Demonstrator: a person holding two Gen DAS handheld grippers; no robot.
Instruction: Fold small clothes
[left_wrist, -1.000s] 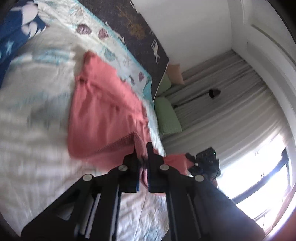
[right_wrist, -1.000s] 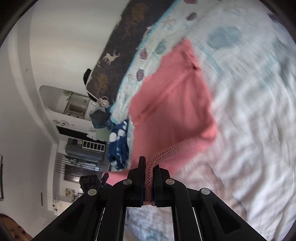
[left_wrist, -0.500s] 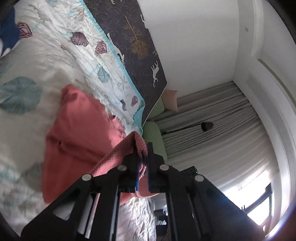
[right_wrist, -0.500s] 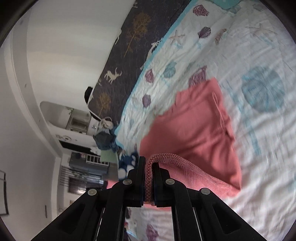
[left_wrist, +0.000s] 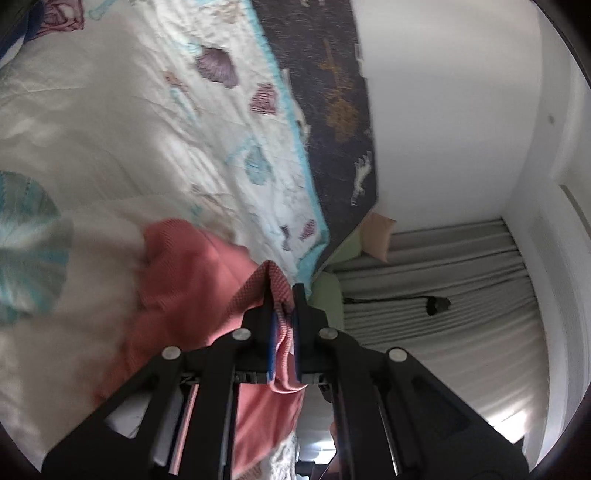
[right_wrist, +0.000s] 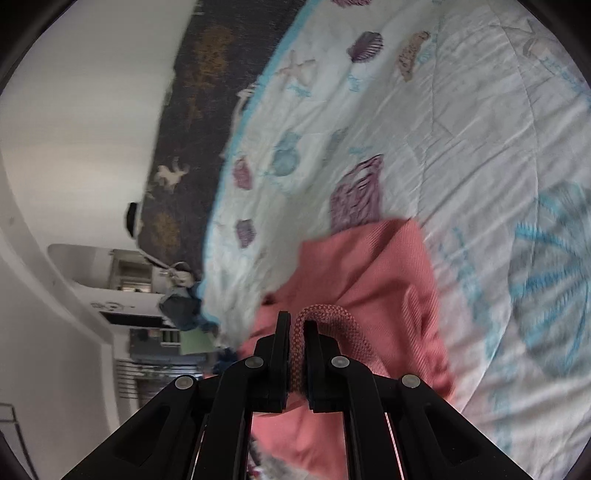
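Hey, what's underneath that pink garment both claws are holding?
Under the pink garment lies the white seashell-print quilt, showing all around it. Both the left claw and right claw pinch its hem. Whatever sits directly beneath the fabric is covered.

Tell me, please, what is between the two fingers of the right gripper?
In the right wrist view, the right gripper pinches the ribbed hem of the pink garment; only this cloth fills the gap.
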